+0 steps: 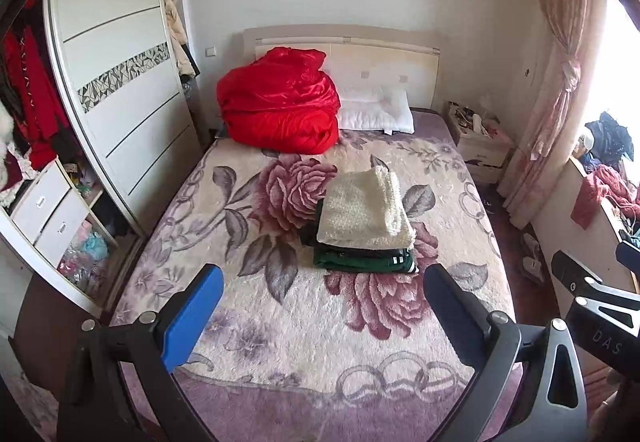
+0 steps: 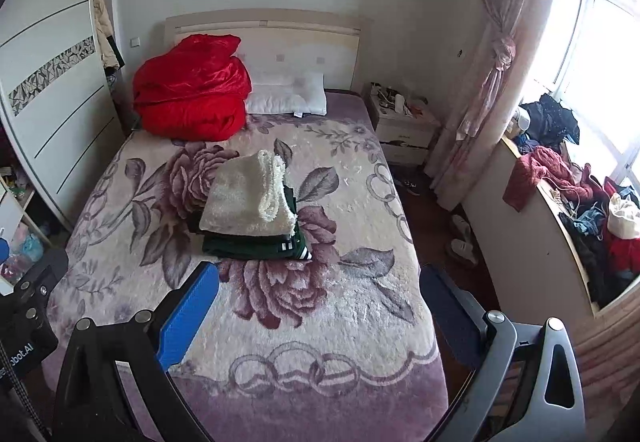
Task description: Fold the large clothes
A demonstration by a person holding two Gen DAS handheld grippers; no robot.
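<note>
A folded cream fleece garment [image 1: 366,210] lies on top of a folded dark green garment [image 1: 364,262] with white stripes, in a neat stack in the middle of the bed [image 1: 280,342]. The stack also shows in the right wrist view, cream [image 2: 244,202] over green [image 2: 256,246]. My left gripper [image 1: 324,282] is open and empty, held above the bed's foot, short of the stack. My right gripper [image 2: 320,282] is open and empty, also above the bed's foot. The right gripper's body shows at the right edge of the left wrist view [image 1: 596,310].
A red quilt bundle [image 1: 278,102] and a white pillow [image 1: 376,110] lie at the headboard. A wardrobe [image 1: 116,82] stands left of the bed. A nightstand [image 2: 404,126], slippers [image 2: 464,238] and a counter heaped with unfolded clothes [image 2: 580,202] are on the right under the window.
</note>
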